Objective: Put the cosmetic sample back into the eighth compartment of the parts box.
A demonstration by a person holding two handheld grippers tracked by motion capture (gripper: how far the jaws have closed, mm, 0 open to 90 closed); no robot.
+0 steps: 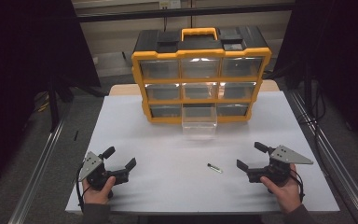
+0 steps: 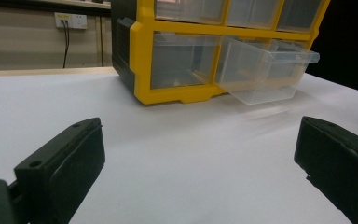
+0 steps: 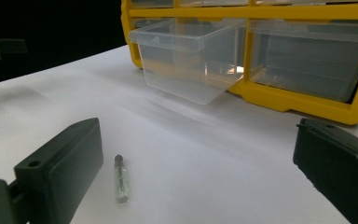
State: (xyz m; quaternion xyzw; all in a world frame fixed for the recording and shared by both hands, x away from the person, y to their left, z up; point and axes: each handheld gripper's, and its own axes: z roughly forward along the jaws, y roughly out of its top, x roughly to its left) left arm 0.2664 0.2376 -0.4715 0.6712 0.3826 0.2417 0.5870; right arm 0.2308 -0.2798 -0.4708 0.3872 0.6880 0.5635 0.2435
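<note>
A yellow and black drawer cabinet stands at the back of the white table. Its bottom middle clear drawer is pulled out and looks empty; the same drawer appears ahead of both gripper cameras. A small thin cylinder with a dark tip lies on the table, left of my right gripper. That gripper is open, its jaws wide apart, with nothing between them. My left gripper rests at the front left, also open and holding nothing.
The cabinet has three rows of clear drawers and a yellow carry handle. Metal rails run along both sides of the table. A wall socket sits on the wall behind.
</note>
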